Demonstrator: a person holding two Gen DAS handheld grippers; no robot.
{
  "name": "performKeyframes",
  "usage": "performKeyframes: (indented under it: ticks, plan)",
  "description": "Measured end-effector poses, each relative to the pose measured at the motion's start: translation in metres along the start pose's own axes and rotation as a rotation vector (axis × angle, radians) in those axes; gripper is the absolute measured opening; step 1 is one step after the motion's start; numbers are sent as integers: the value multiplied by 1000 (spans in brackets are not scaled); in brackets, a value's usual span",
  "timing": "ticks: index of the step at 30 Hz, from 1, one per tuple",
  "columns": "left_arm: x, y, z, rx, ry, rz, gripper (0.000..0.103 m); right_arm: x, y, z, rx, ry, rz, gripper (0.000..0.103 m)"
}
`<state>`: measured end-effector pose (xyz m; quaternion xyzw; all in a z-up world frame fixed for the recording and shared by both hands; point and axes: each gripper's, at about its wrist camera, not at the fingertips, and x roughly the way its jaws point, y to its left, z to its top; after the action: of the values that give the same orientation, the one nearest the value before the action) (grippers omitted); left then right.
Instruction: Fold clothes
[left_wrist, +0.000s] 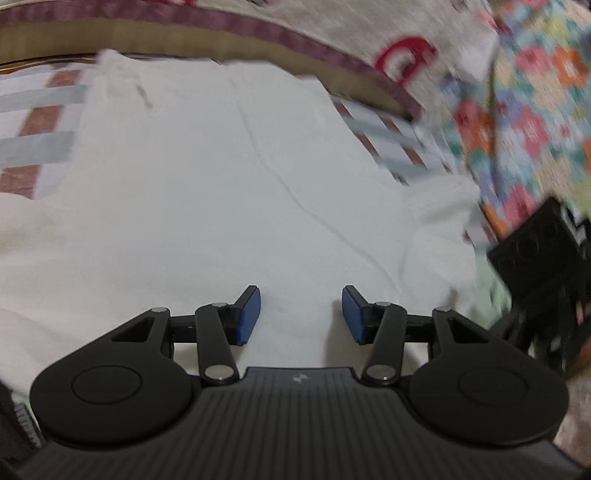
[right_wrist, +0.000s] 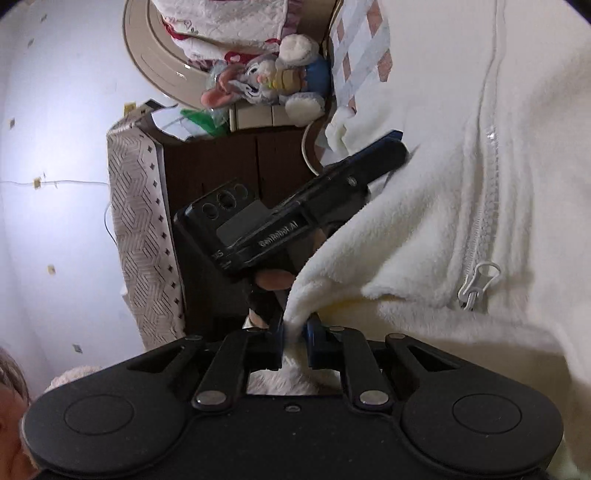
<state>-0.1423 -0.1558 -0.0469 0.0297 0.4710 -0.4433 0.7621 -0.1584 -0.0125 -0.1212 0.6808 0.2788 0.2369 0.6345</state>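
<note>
Black tongs, blue pads

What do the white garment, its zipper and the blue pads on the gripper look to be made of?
White garment: looks like plush fleece, matte with a fuzzy nap along its folded edge. Zipper: probably white plastic, glossy teeth and moulded pull. Pads of the left hand-held gripper: seemingly rubber or soft plastic, smooth matte blue.

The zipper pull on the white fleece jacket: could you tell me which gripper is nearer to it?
Right. The right gripper pinches a fleece jacket fold just beside the zipper pull. The left gripper hangs open over plain fleece, no zipper visible nearby.
</note>
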Motion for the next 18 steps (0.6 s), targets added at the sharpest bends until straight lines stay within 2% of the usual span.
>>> performKeyframes:
  ticks: [2, 5, 7, 9, 11, 12, 14, 17, 18]
  plan:
    - [3, -13, -4, 107, 40, 21, 48, 3, -2, -4, 38, 13, -12, 15]
    - [0, -27, -8, 216, 87, 49, 47, 9, -11, -6, 108, 11, -31, 18]
    - [-4, -26, -12, 207, 118, 37, 47, 6, -11, -7, 127, -5, -34, 24]
    - [-4, -24, -21, 193, 158, 27, 47, -7, 1, -11, 58, -37, -85, 46]
    - [0, -24, -37, 209, 213, 44, 48, -26, 17, -18, -49, -84, -148, 50]
    - [4, -26, -47, 225, 249, 70, 48, -41, 26, -22, -111, -135, -193, 50]
    - [5, -28, -56, 237, 265, 92, 48, -75, 40, -36, -216, -259, -283, 51]
    - [-4, -24, -50, 204, 247, 88, 49, -113, 49, -66, -336, -434, -502, 57]
    - [-9, -22, -45, 194, 222, 87, 49, -117, 50, -77, -367, -441, -604, 58]
